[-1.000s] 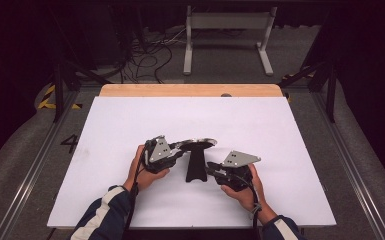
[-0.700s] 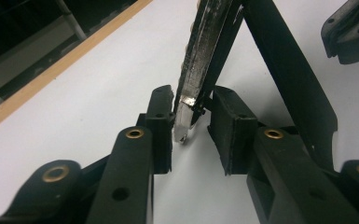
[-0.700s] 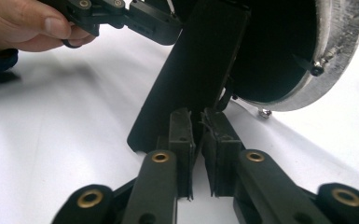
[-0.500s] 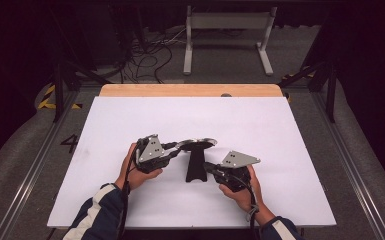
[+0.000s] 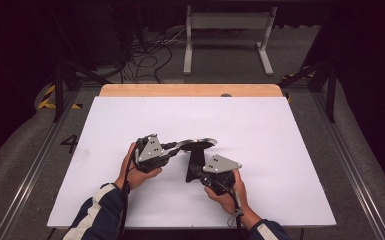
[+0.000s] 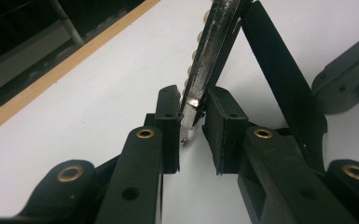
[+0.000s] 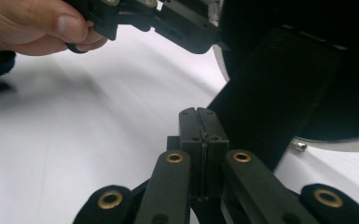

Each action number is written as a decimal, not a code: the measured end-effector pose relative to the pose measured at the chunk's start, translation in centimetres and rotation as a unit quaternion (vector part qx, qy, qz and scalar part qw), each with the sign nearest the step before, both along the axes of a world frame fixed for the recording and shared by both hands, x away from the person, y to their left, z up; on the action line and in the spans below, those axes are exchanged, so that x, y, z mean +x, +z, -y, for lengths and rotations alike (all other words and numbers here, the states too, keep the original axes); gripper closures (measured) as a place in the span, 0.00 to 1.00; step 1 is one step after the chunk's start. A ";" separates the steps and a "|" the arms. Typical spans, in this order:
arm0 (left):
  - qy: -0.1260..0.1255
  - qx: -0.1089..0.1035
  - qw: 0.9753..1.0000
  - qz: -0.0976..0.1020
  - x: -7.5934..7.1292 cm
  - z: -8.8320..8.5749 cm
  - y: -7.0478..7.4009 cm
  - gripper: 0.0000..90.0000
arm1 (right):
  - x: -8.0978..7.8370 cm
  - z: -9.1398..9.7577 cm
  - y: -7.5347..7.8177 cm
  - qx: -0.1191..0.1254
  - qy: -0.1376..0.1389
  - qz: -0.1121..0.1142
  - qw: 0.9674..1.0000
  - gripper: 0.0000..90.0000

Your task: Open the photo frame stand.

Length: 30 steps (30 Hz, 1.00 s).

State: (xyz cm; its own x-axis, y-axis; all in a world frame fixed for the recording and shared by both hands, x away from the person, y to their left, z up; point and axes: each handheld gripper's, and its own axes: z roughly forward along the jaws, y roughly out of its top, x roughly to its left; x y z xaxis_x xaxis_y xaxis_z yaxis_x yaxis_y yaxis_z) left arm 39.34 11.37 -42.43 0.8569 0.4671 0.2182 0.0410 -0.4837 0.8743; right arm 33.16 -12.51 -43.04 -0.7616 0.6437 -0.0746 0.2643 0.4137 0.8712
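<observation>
The right gripper [image 5: 192, 172], nearest the person's edge of the white tabletop [image 5: 280, 130], has its jaws closed pad to pad with nothing between them, as the right gripper view confirms [image 7: 199, 126]. Just beyond and to the right of its tips in that view rises the black prop leg [image 7: 270, 102] of the piece in hand; whether the tips touch the leg cannot be told. In the high view this leg [image 5: 195, 162] runs from the right gripper up and away to the metal-rimmed disc [image 5: 200, 144], which sits tilted near the middle of the table, between the two grippers. Farther on, the left gripper [image 5: 177, 147] comes at the disc from the person's left, along the table. Its jaws have just been closing with the rim between them, and in the left gripper view [image 6: 192, 130] the pads appear to pinch the beaded metal edge [image 6: 210, 56], which extends straight away from the jaws, with the leg [image 6: 279, 79] slanting beside it. Judgement: the left gripper controls the disc; the right gripper is nearer the leg, which lies just ahead of it, and would need to open before taking it.
</observation>
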 end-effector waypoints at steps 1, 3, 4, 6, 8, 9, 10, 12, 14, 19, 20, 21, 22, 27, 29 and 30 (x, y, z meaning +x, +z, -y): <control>0.000 0.001 1.000 0.000 0.0 0.0 0.0 0.84 | 0.0 -0.3 -0.2 -0.003 -0.003 -0.002 1.000 1.00; 0.000 0.000 1.000 0.000 0.0 0.0 0.0 0.84 | 0.1 -0.9 -0.5 -0.010 -0.005 -0.002 1.000 1.00; 0.000 0.000 1.000 -0.001 0.1 0.0 -0.1 0.84 | 0.1 -1.2 -0.7 -0.014 -0.006 0.000 1.000 1.00; 0.000 -0.002 1.000 -0.002 0.1 0.0 -0.1 0.84 | 0.0 -1.7 -0.9 -0.012 -0.011 0.001 1.000 1.00; -0.001 -0.002 1.000 -0.003 0.2 0.0 -0.1 0.84 | -0.1 -2.1 -1.0 -0.013 -0.013 0.002 1.000 1.00; -0.002 -0.001 1.000 -0.003 0.2 0.0 -0.1 0.84 | -0.3 -2.5 -1.1 -0.018 -0.013 0.006 1.000 1.00; -0.001 -0.002 1.000 -0.005 0.2 0.0 -0.1 0.84 | -0.3 -2.7 -1.2 -0.023 -0.013 0.007 1.000 1.00; 0.001 -0.002 1.000 -0.007 0.2 0.1 -0.2 0.84 | -0.3 -3.3 -1.6 -0.034 -0.015 0.007 0.999 1.00; 0.002 -0.006 1.000 -0.011 0.2 0.1 -0.3 0.84 | -0.3 -3.7 -2.0 -0.039 -0.016 0.004 0.999 1.00; 0.001 -0.009 1.000 -0.020 0.4 0.2 -0.6 0.82 | -0.8 -4.2 -2.5 -0.054 -0.027 0.023 0.998 1.00; 0.002 -0.012 1.000 -0.024 0.5 0.2 -0.7 0.80 | -0.8 -4.3 -2.6 -0.058 -0.028 0.025 0.998 1.00; 0.001 -0.011 1.000 -0.027 0.6 0.3 -0.9 0.80 | -0.8 -4.4 -2.6 -0.061 -0.030 0.026 0.997 1.00; 0.002 -0.008 1.000 -0.030 0.7 0.4 -1.0 0.79 | -0.8 -4.4 -2.7 -0.062 -0.030 0.026 0.997 1.00; 0.007 0.004 0.999 -0.032 1.0 0.8 -1.5 0.75 | -0.8 -4.6 -2.9 -0.070 -0.028 0.026 0.997 1.00; 0.013 0.002 0.999 -0.034 1.0 0.9 -1.5 0.71 | -0.8 -4.7 -3.0 -0.073 -0.027 0.021 0.997 1.00; 0.013 0.001 0.999 -0.035 1.0 0.9 -1.5 0.72 | -0.9 -4.7 -3.0 -0.075 -0.026 0.019 0.997 1.00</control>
State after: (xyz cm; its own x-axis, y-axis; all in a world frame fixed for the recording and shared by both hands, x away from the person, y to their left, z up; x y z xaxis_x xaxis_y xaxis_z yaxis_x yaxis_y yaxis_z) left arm 40.37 10.43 -43.90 0.8574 0.4893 0.1596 0.1142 -0.4833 0.8680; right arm 32.31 -7.82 -46.06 -0.7218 0.6622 -0.2012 0.2579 0.5271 0.8097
